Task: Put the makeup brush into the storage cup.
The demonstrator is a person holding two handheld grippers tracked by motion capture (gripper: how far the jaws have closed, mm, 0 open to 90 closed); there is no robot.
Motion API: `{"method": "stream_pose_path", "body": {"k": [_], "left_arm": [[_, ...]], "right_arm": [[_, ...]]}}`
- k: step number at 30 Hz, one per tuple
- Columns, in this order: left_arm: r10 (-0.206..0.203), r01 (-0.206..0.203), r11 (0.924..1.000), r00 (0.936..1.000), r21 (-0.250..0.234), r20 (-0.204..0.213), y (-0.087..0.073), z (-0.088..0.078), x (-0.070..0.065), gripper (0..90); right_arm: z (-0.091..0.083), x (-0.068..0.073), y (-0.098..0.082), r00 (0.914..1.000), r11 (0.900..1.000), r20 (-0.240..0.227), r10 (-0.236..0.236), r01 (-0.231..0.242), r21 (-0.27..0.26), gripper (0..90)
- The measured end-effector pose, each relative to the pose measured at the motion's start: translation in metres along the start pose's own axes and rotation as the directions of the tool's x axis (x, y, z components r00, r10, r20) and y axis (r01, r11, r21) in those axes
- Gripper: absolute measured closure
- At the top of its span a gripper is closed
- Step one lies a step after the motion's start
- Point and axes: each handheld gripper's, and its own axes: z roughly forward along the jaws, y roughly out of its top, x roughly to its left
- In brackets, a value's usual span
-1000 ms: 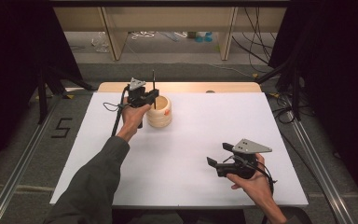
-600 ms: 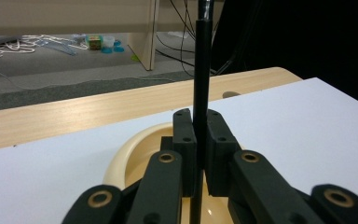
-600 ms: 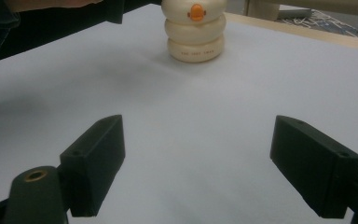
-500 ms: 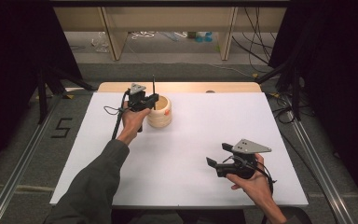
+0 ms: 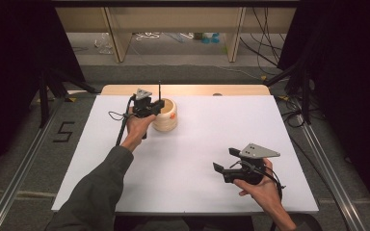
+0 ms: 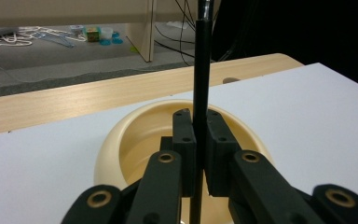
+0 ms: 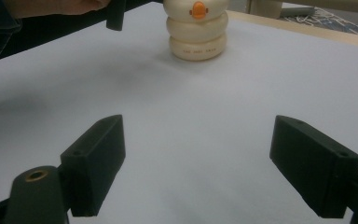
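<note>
Pen work is what I have in hand: my left tool (image 6: 196,140) is clamped tight on a thin black pen-like stick (image 6: 201,70), which stands upright between the pads directly over the mouth of the cream, ring-stacked wooden holder (image 5: 166,115) at the far left of the white desk (image 5: 197,159). Since a second ago the left hand has shifted only slightly, edging further over the holder, and the stick's top (image 5: 159,89) rises just as upright above the tool. I judge the stick lined up for a drop into the holder, not yet released. My right tool (image 5: 227,166) rests idle in my hand at the near right, jaws wide apart with nothing between them, unmoved.

The left gripper view shows the holder's hollow inside and the stick squeezed between the pads, which the high view cannot resolve. The right gripper view shows the holder's side (image 7: 196,32): three stacked rings, an orange oval mark, small lettering.
</note>
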Motion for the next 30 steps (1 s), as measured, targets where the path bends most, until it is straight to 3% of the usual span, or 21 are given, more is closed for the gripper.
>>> {"method": "stream_pose_path", "body": {"k": [4,6,8,9,13,20,29,30], "left_arm": [[0.006,-0.006,0.9999,1.0,0.009,0.002,0.0,-0.001,0.0,82.9],[-0.004,0.004,0.9999,0.9999,0.016,0.01,0.001,-0.001,0.001,78.7],[-0.008,0.008,0.9999,0.9999,0.014,0.008,0.001,-0.002,0.001,73.2],[-0.012,0.012,0.9999,0.9999,0.008,0.009,0.001,-0.003,0.002,69.4],[-0.022,0.022,0.9996,0.9997,-0.019,0.011,0.005,-0.008,0.003,54.3],[-0.013,0.013,0.9999,0.9999,-0.009,0.008,0.009,-0.017,0.003,45.7],[-0.042,0.042,0.999,0.9983,-0.012,0.042,0.012,-0.03,-0.004,40.0],[-0.051,0.052,0.9985,0.9975,-0.014,0.049,0.012,-0.032,-0.004,39.6]], "right_arm": [[0.003,0.0,-0.001,0.9999,1.0,-0.012,-0.003,0.002,-0.028,18.8],[0.001,0.0,0.0,1.0,1.0,-0.006,-0.001,0.001,-0.015,18.8],[0.0,0.0,0.0,1.0,1.0,-0.001,-0.002,0.002,0.005,18.8],[0.003,0.0,-0.001,0.9999,1.0,-0.012,-0.001,0.0,-0.025,18.9],[0.002,0.0,-0.001,1.0,1.0,-0.006,0.0,0.0,-0.014,18.7],[0.002,0.0,0.0,1.0,1.0,-0.004,0.002,-0.002,-0.015,18.5],[0.002,-0.001,-0.001,1.0,0.999,0.001,0.006,-0.006,-0.037,18.2],[0.001,-0.001,0.0,0.9999,1.0,0.002,0.01,-0.01,-0.016,18.2]]}}
